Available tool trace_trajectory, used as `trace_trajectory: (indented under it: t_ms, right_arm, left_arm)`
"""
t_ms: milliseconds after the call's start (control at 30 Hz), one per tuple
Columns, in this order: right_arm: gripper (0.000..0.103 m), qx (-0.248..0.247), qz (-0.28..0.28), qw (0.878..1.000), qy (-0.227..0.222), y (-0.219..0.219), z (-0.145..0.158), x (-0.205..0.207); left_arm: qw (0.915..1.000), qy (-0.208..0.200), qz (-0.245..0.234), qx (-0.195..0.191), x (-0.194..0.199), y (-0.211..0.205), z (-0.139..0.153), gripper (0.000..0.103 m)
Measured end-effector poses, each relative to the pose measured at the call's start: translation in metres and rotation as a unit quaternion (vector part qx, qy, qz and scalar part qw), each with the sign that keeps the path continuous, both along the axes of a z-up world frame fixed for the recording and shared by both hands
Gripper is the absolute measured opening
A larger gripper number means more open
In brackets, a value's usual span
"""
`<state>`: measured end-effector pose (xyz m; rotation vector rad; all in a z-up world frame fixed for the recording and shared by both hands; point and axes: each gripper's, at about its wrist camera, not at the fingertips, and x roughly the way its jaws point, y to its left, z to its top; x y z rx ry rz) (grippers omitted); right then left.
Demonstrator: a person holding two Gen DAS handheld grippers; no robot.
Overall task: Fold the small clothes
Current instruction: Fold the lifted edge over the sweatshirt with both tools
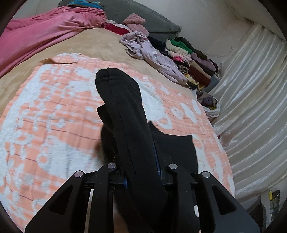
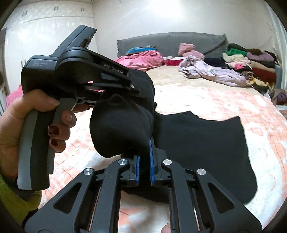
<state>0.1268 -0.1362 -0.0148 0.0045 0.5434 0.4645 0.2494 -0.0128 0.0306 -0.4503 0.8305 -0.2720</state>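
I'm working in a home bedroom: a bed (image 2: 179,78) carrying a peach-and-white blanket (image 1: 53,111), a grey headboard (image 2: 170,41), heaped clothes (image 1: 193,59) lying along its edge, white wardrobe doors (image 2: 44,35) standing behind, pale curtain (image 1: 251,89) hanging beside.

Soft, even indoor light fills both fisheye views, with glare blooming on the back wall (image 2: 161,10). Edges bow strongly and darken; the peach-and-white blanket (image 1: 44,125) smears with motion blur.
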Motion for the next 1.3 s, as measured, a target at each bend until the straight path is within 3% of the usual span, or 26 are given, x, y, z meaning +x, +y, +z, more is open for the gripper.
trace_trajectory:
  t_ms: [300, 533, 667, 967, 1067, 1133, 1200, 1300]
  right_arm:
    - [0.003, 0.030, -0.032, 0.999, 0.013, -0.041, -0.003, -0.002]
    - [0.003, 0.064, -0.056, 0.996, 0.036, -0.074, -0.015, 0.004]
    - [0.004, 0.059, -0.067, 0.995, 0.054, -0.083, -0.020, 0.006]
    - [0.004, 0.084, -0.079, 0.987, 0.111, -0.098, -0.035, 0.019]
    - [0.006, 0.085, -0.080, 0.986, 0.116, -0.099, -0.035, 0.020]
    - [0.011, 0.081, -0.082, 0.986, 0.117, -0.099, -0.035, 0.019]
    - [0.030, 0.081, -0.088, 0.986, 0.116, -0.100, -0.033, 0.018]
    - [0.036, 0.086, -0.082, 0.986, 0.114, -0.101, -0.029, 0.016]
  left_arm:
    - [0.9991, 0.014, -0.028, 0.029, 0.015, -0.060, 0.007, 0.020]
    - [0.9974, 0.031, -0.041, 0.050, 0.026, -0.100, -0.001, 0.021]
    - [0.9960, 0.043, -0.044, 0.064, 0.034, -0.118, -0.011, 0.021]
    - [0.9934, 0.052, -0.054, 0.086, 0.048, -0.144, -0.033, 0.031]
    - [0.9945, 0.049, -0.055, 0.074, 0.049, -0.145, -0.036, 0.039]
    - [0.9952, 0.045, -0.055, 0.068, 0.047, -0.145, -0.034, 0.042]
    - [0.9965, 0.037, -0.052, 0.054, 0.043, -0.141, -0.031, 0.044]
    - [0.9981, 0.022, -0.048, 0.030, 0.036, -0.131, -0.026, 0.048]
